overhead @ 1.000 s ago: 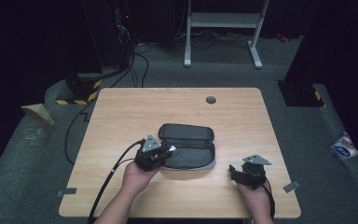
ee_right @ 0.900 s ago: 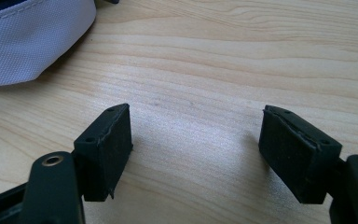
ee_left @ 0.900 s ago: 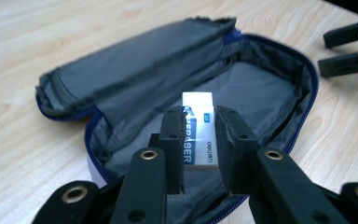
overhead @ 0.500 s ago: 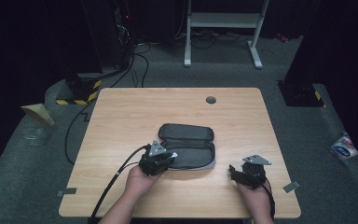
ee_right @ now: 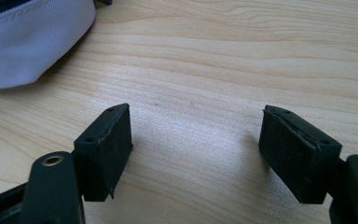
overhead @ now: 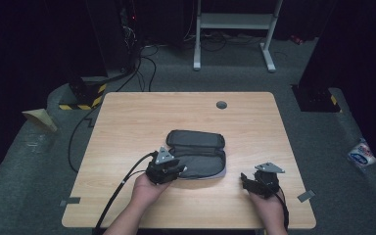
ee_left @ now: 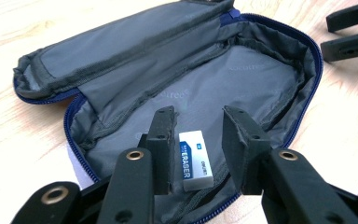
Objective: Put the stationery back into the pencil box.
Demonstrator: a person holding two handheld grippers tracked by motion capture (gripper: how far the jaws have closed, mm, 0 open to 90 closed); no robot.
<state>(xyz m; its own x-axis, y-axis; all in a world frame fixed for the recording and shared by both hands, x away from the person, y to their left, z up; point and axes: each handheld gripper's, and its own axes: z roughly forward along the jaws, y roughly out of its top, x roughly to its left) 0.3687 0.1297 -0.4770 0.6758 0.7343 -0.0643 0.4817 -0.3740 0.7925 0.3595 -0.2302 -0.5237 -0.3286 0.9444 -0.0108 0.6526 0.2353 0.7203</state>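
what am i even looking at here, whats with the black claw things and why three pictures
A person sits at a wooden table and holds a hand tool in each hand: black tongs with two jaws.

The wide picture comes from a camera above, looking down at the table. There the left tongs are at the near edge of an open grey pencil case, and the right tongs rest apart on bare wood.

The other two pictures come from small cameras riding on the tongs, looking out along their jaws.

In the left tongs' picture, the left tongs are over the unzipped case, and a white eraser lies inside it between the jaws. The jaws have just been opening: one seems close against the eraser, the other stands clear, so it looks released.

The right tongs are open over bare wood and hold nothing.
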